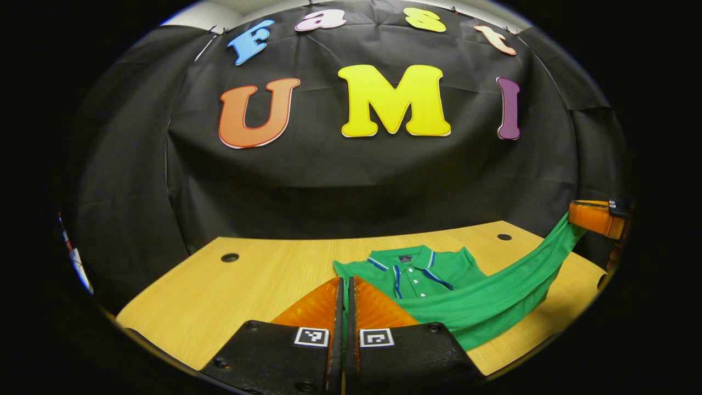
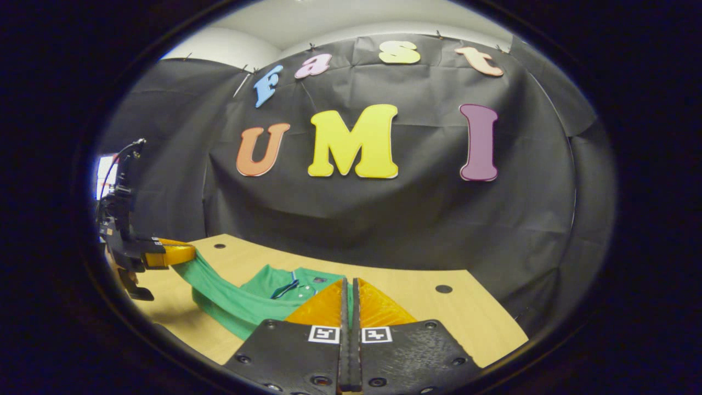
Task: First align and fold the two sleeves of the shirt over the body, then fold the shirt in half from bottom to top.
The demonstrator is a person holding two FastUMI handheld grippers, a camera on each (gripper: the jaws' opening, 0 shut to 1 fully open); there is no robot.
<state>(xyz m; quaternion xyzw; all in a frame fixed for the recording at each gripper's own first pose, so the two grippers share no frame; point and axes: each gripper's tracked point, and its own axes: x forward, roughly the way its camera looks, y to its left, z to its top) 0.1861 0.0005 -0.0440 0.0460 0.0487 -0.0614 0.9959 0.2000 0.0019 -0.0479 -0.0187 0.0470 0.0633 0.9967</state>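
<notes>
A green polo shirt with a blue and white trimmed collar lies on the wooden table, collar end at the back. Its near edge is lifted off the table and stretched between both grippers. My left gripper is shut on a thin strip of the green fabric. In the same view the right gripper holds the other end of the raised edge at the far right. In the right gripper view, my right gripper is shut on the shirt, and the left gripper grips it at the far left.
The table has small round holes near its back corners. Black cloth walls close behind and beside it. Bare wood stretches to the left of the shirt in the left gripper view.
</notes>
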